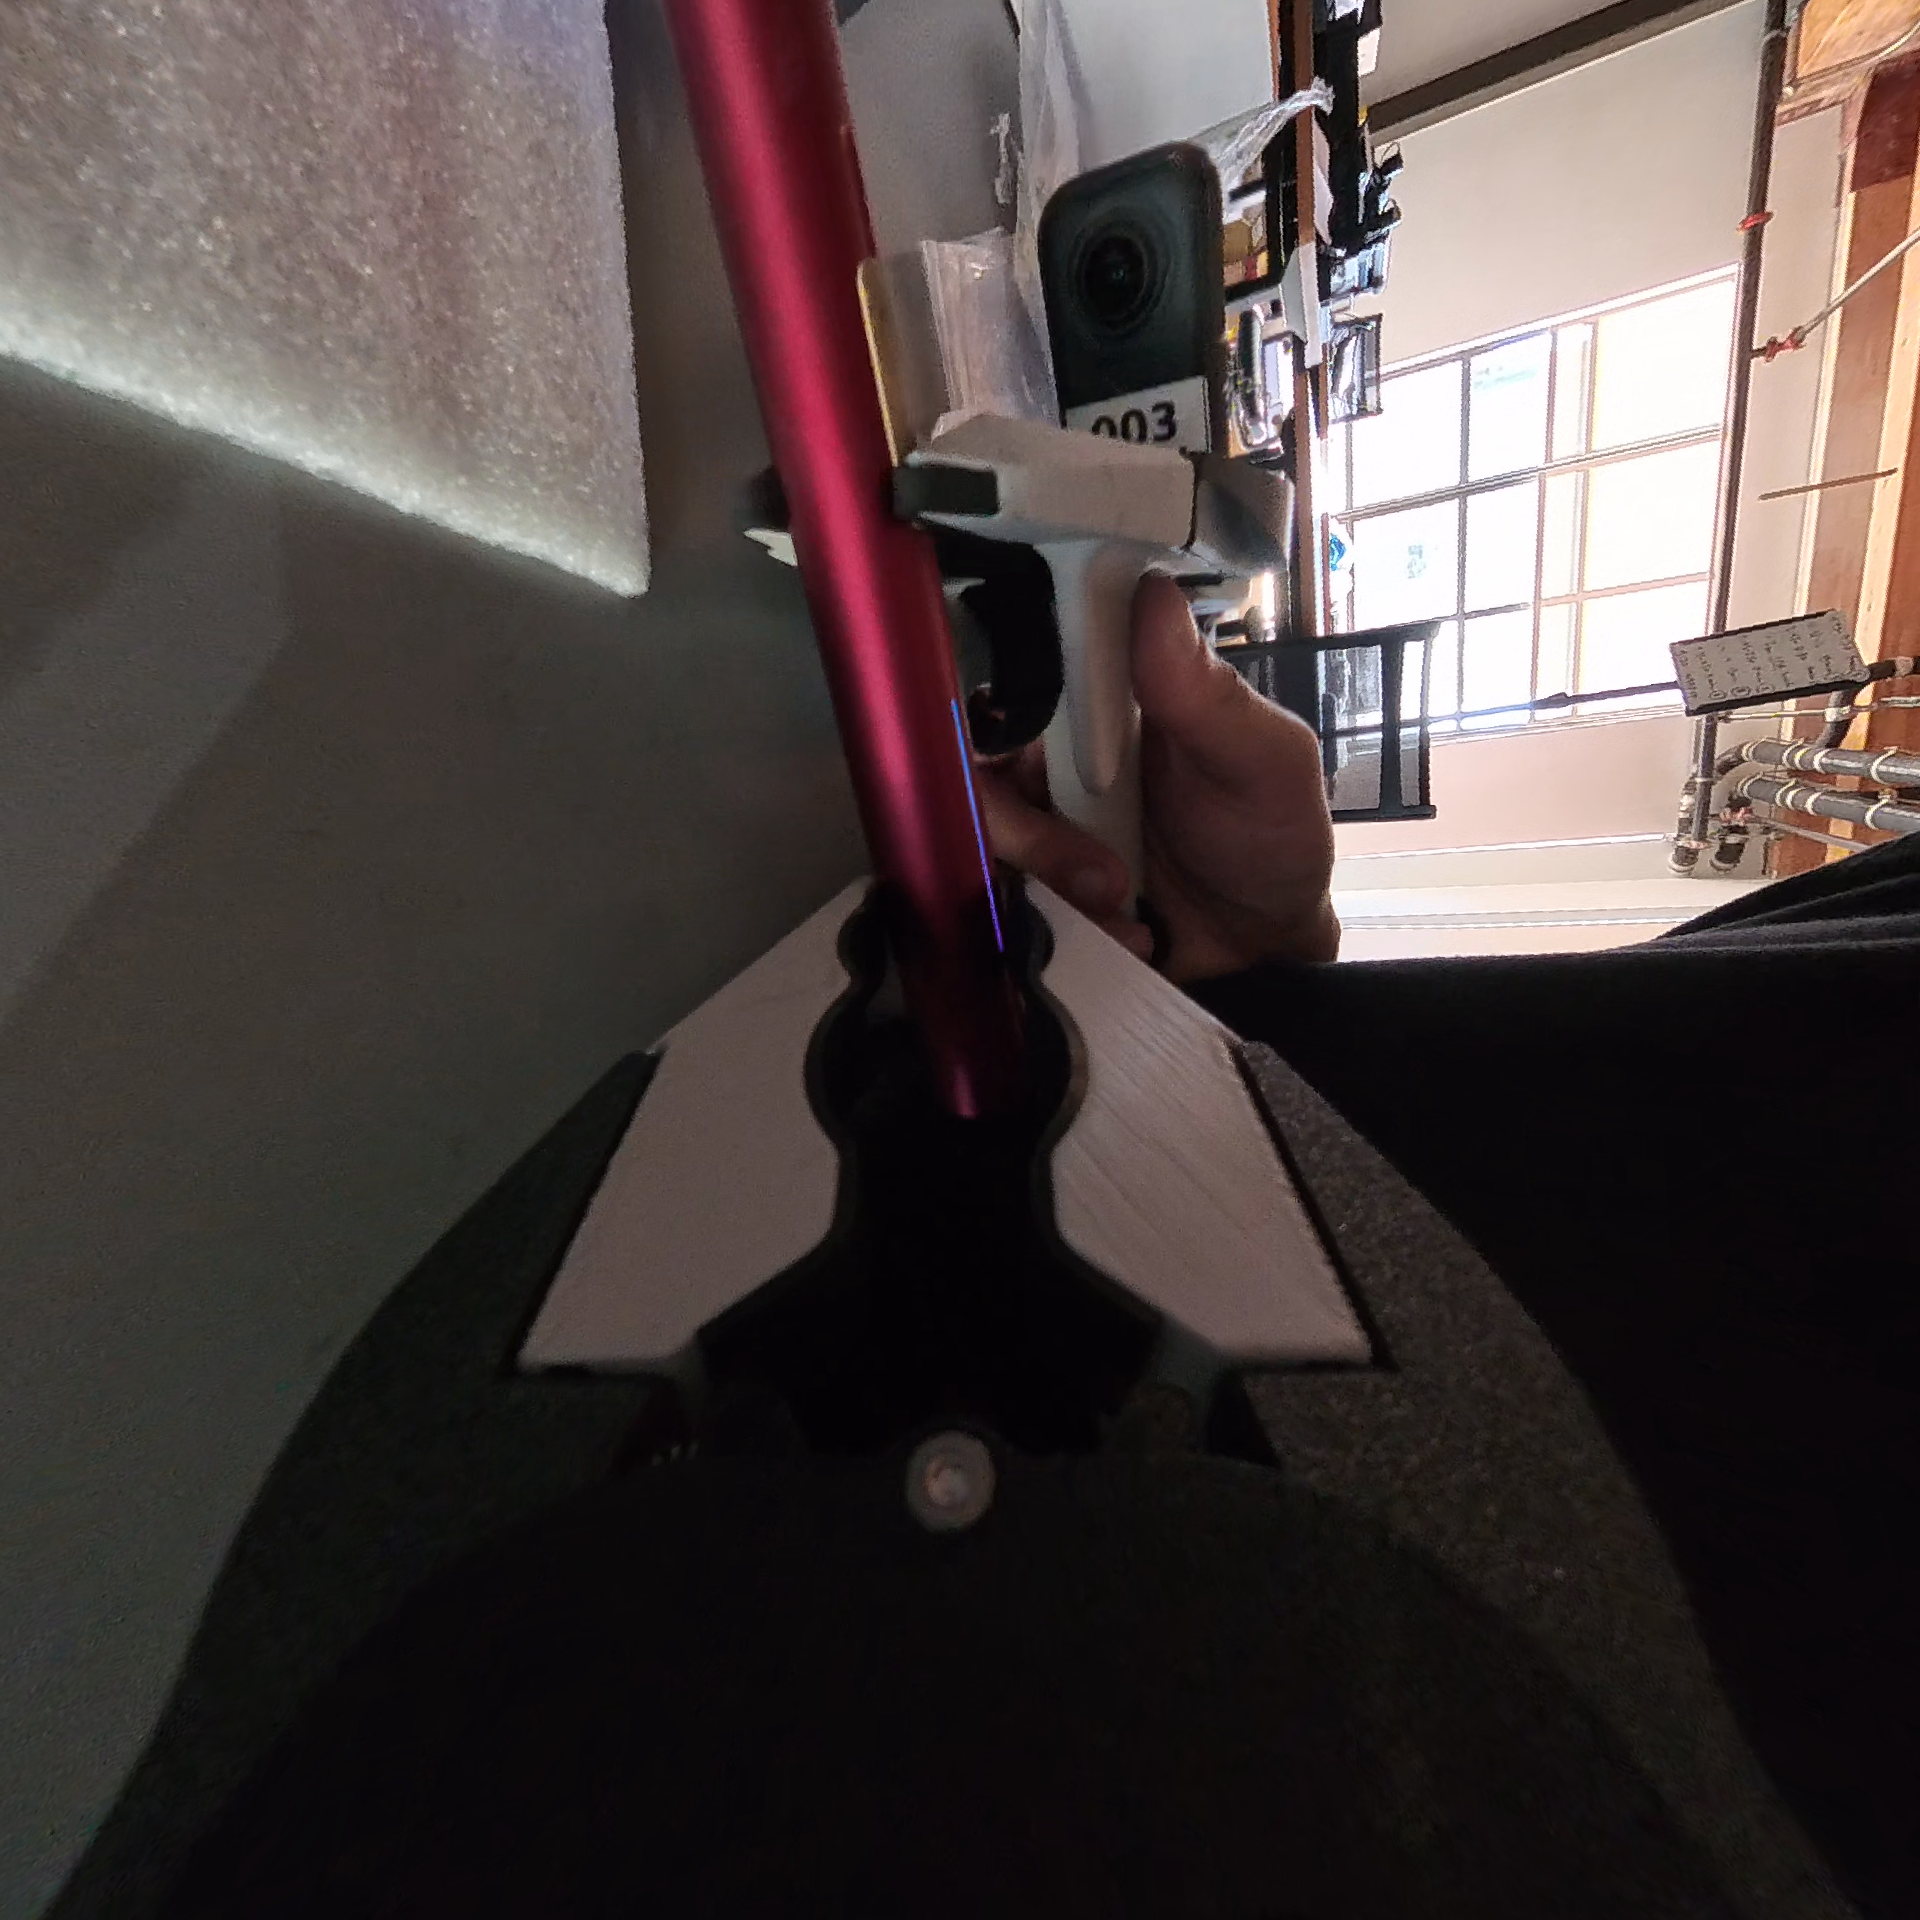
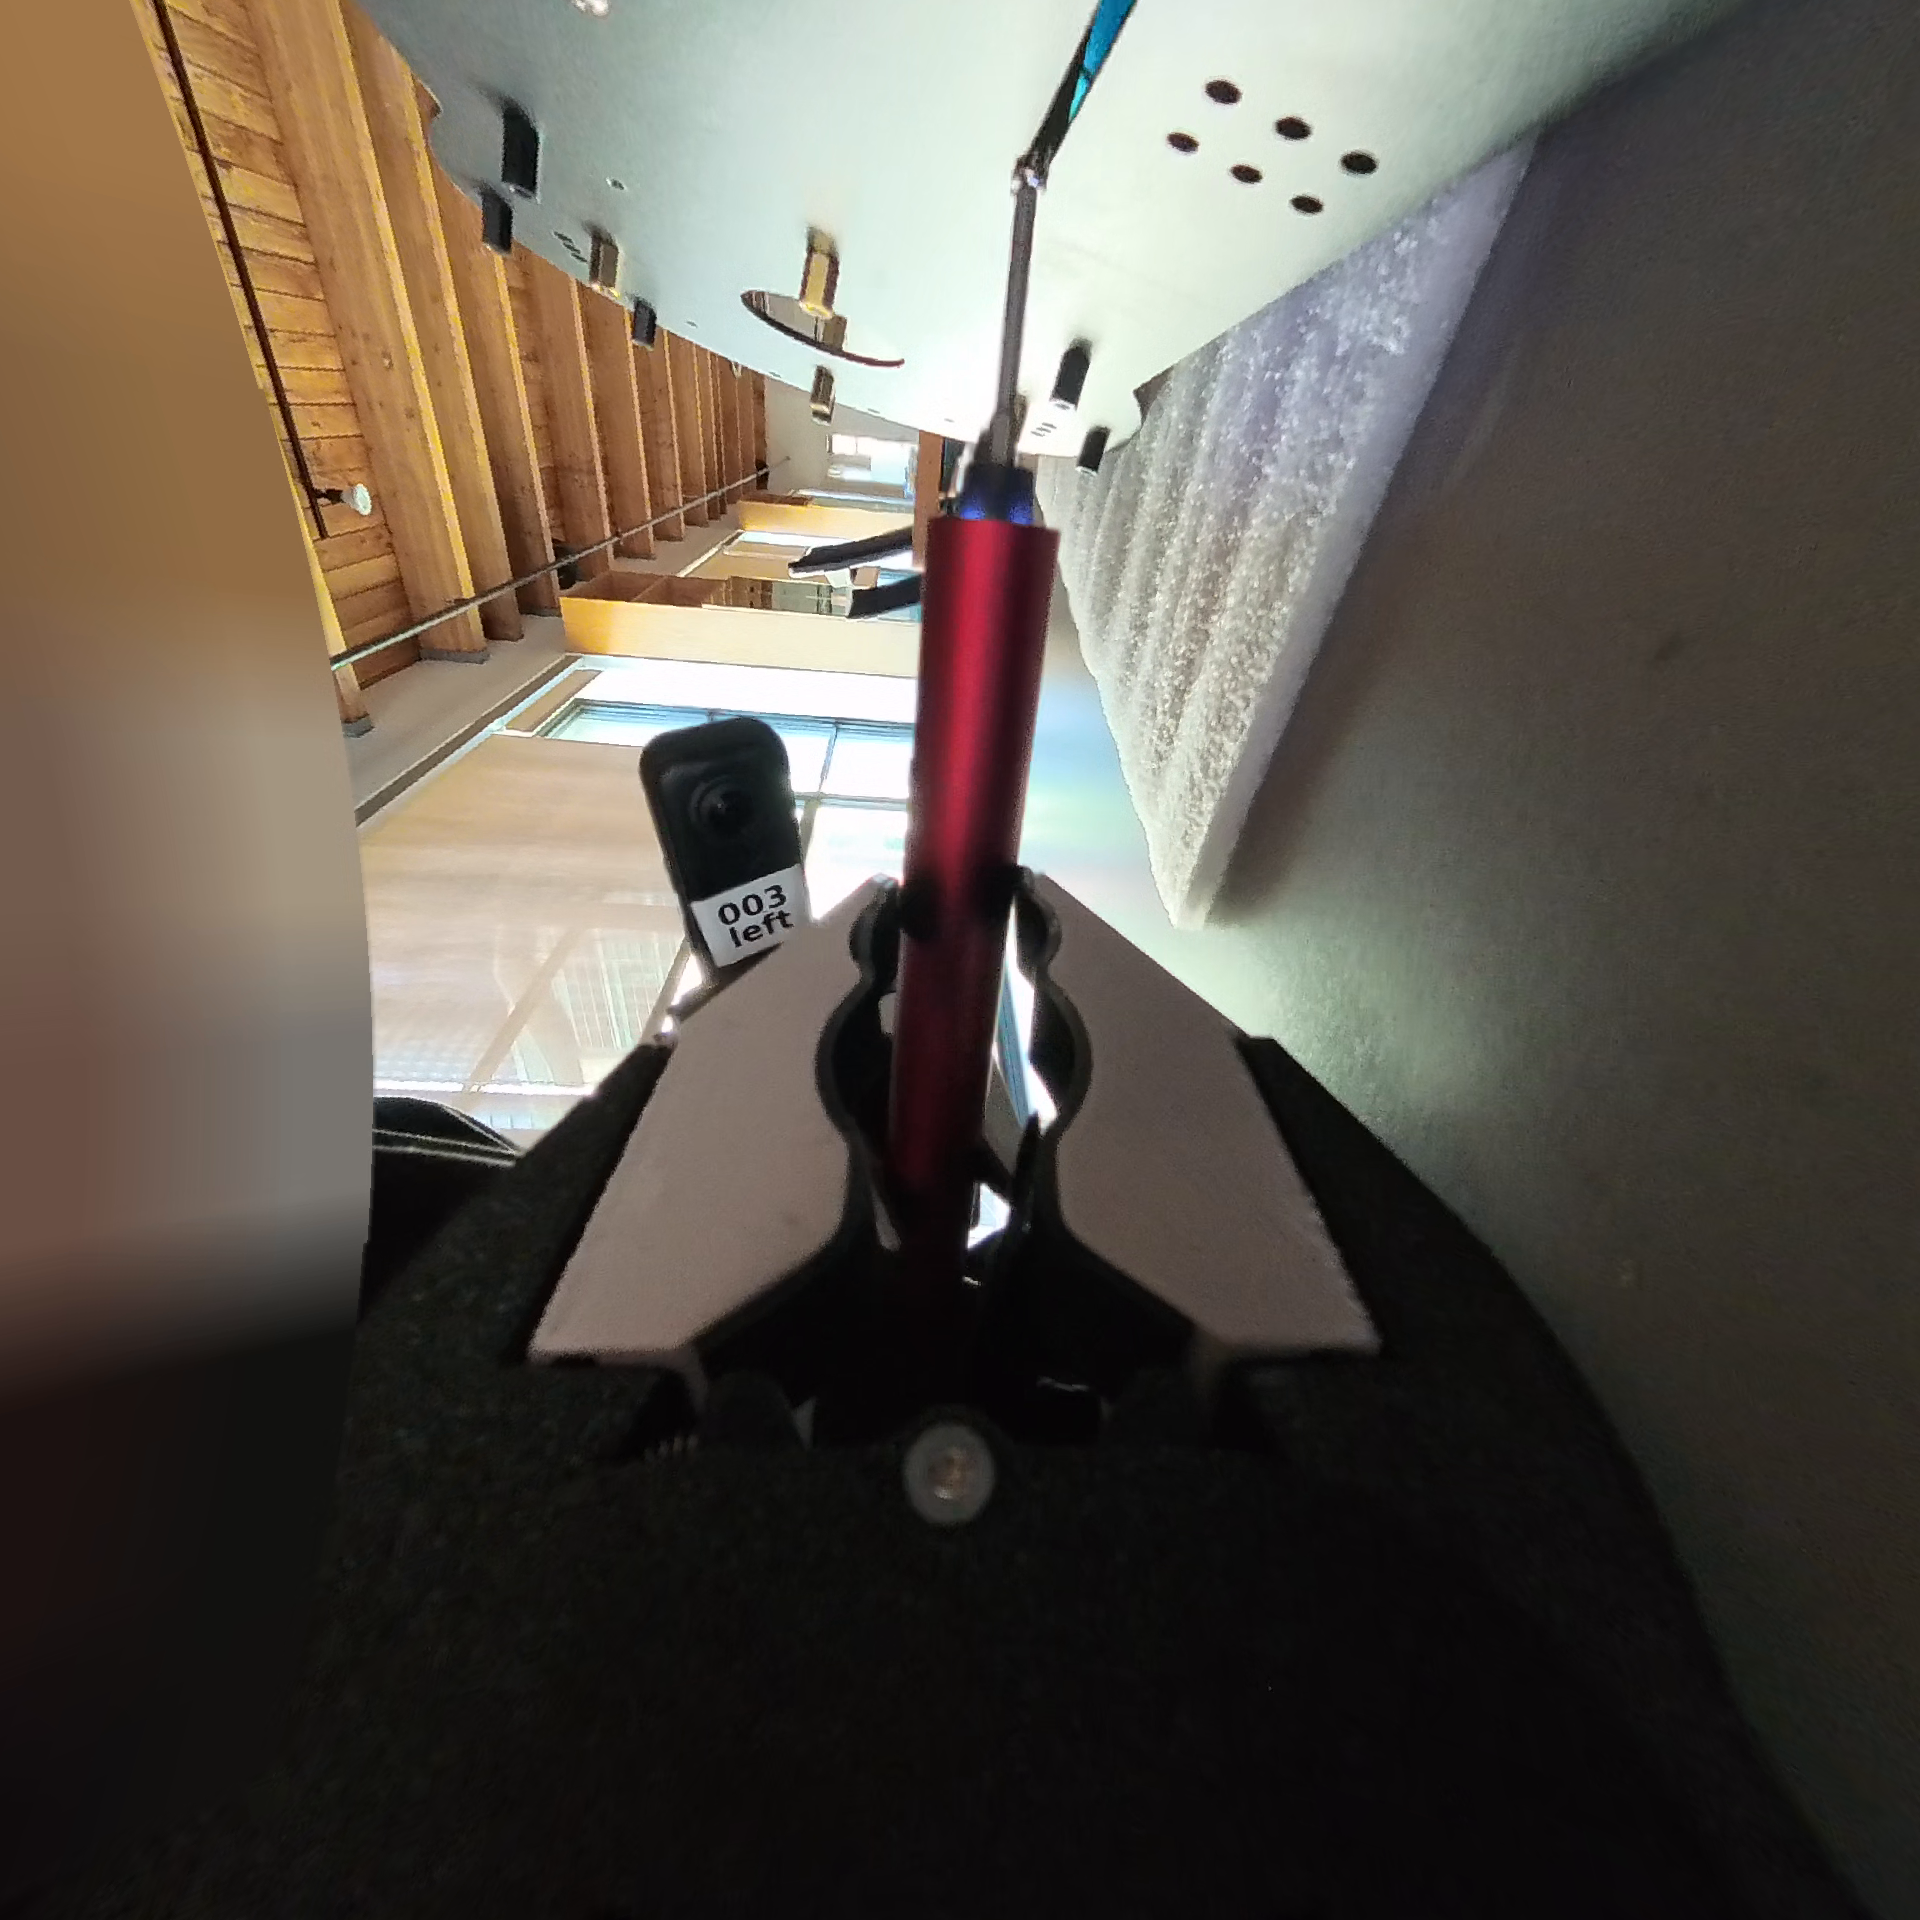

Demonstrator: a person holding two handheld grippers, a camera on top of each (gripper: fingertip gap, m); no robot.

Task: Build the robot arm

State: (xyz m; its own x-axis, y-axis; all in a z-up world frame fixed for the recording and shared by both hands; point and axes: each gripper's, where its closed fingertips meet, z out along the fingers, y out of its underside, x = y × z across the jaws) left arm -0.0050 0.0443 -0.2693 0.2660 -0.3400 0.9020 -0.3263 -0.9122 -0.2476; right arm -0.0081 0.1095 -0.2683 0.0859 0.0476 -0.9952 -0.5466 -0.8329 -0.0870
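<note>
Both grippers are shut on one red metal screwdriver body [image 1: 862, 520]. My left gripper [image 1: 945, 920] clamps its rear end, which stops between the white fingers [image 1: 717, 1174]. Farther up the shaft, the right gripper [image 1: 920, 497] clamps it with black pads, held by a hand [image 1: 1226, 800]. In the right wrist view my right gripper [image 2: 951, 904] holds the red body [image 2: 971, 727] upright. Its thin steel bit [image 2: 1013, 312] reaches a white panel [image 2: 935, 156], with the tip by a blue-black strap [image 2: 1081, 62]. The left gripper's camera [image 2: 727, 821] shows just behind.
The white panel carries several dark holes [image 2: 1262, 145], brass and black standoffs [image 2: 821, 275] and a round disc [image 2: 821, 330]. A white foam block [image 2: 1278, 499] lies beside it on a grey surface [image 2: 1558, 831]; it also shows in the left wrist view [image 1: 312, 260]. A dark sleeve [image 1: 1662, 1195] fills the right.
</note>
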